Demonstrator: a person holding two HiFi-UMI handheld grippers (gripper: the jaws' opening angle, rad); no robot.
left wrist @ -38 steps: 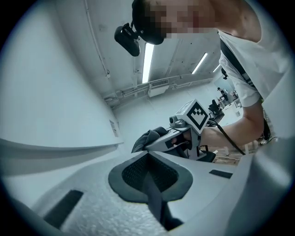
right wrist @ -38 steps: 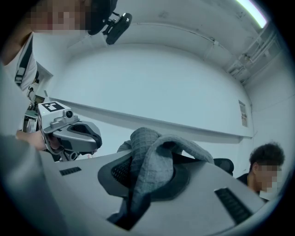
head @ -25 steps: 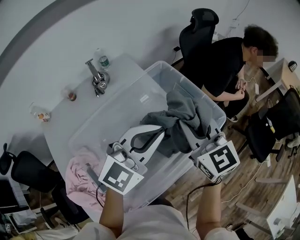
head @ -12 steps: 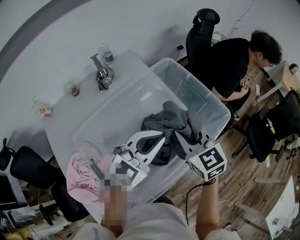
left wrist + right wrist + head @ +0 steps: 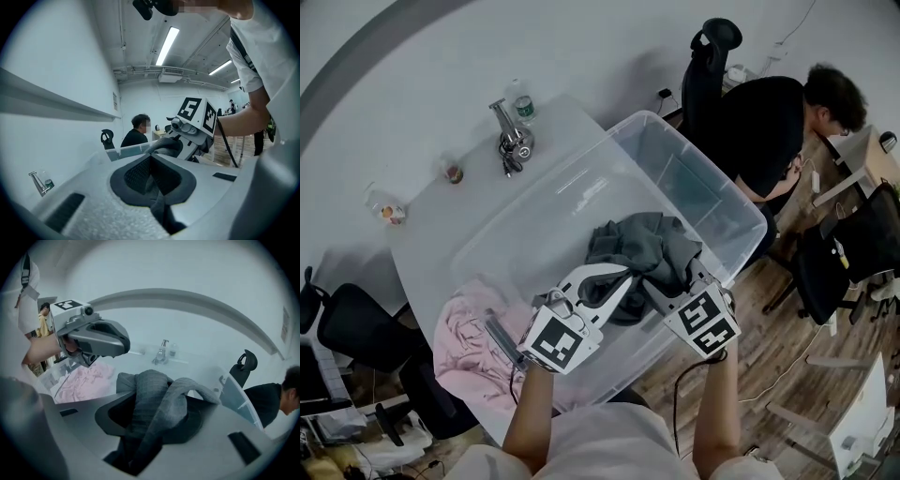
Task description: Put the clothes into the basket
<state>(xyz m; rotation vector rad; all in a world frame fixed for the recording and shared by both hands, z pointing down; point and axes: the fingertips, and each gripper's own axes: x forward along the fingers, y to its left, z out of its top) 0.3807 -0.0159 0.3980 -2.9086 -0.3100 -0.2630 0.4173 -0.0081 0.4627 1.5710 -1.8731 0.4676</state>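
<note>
A grey garment (image 5: 642, 248) lies bunched inside the clear plastic basket (image 5: 675, 150), near its front wall. My left gripper (image 5: 619, 281) reaches over the front rim and is shut on a fold of this cloth, which shows pinched between its pads (image 5: 140, 176). My right gripper (image 5: 664, 283) holds the other side; its jaws have just been opening, and a thick grey fold (image 5: 154, 394) still fills the gap between them. A pink garment (image 5: 473, 342) lies on the table left of the basket, also visible in the right gripper view (image 5: 86, 380).
The basket stands on a white table (image 5: 441, 244) with a metal stand (image 5: 511, 141), a bottle (image 5: 523, 105) and two small items (image 5: 453, 172) at the back. A seated person (image 5: 787, 122) and office chairs (image 5: 712, 56) are at the right.
Both grippers have come down with the grey garment. It hung above the basket rim before and now sits lower, bunched inside the basket.
</note>
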